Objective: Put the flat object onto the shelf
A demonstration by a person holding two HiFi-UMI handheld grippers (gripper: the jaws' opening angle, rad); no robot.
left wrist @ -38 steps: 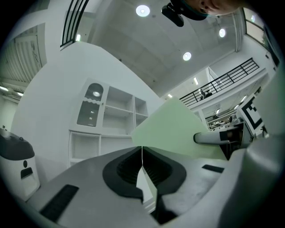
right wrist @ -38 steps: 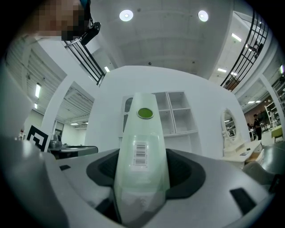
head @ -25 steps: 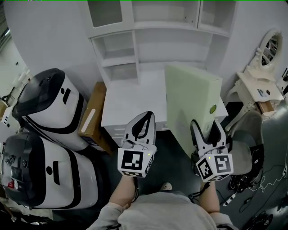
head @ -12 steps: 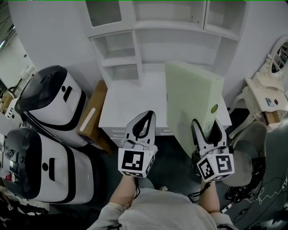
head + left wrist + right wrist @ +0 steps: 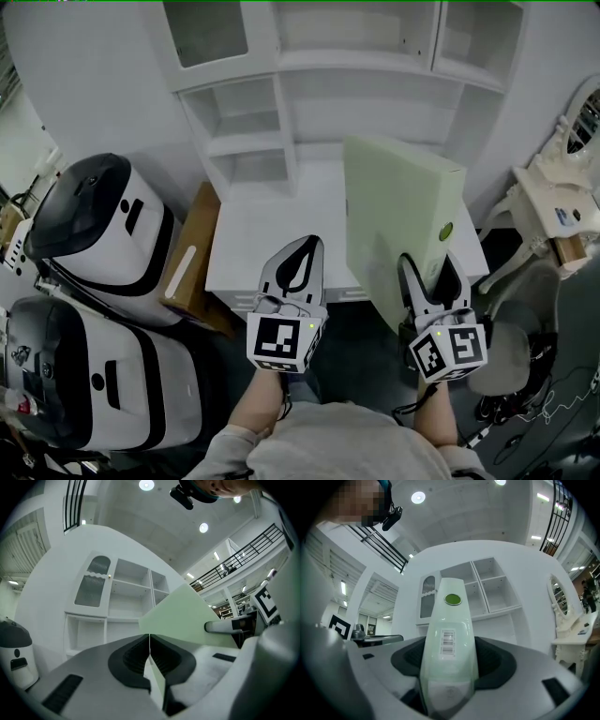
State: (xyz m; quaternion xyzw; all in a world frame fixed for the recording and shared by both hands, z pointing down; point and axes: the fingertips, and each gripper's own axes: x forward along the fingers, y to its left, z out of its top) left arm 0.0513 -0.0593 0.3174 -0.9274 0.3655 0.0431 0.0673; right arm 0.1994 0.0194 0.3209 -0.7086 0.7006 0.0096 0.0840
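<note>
pointing lengthwise at shelf (image 5: 246,142), flat box (image 5: 394,216) held edgewise

White worktop (image 5: 272,225) just ahead of the left tongs (image 5: 307,244) and right tongs (image 5: 427,262); white shelf (image 5: 309,103) rising at its far side. Left of the left tongs, on the dark floor (image 5: 361,328): brown cardboard box (image 5: 190,251) beside the worktop, two black-and-white machines (image 5: 103,220).
</note>
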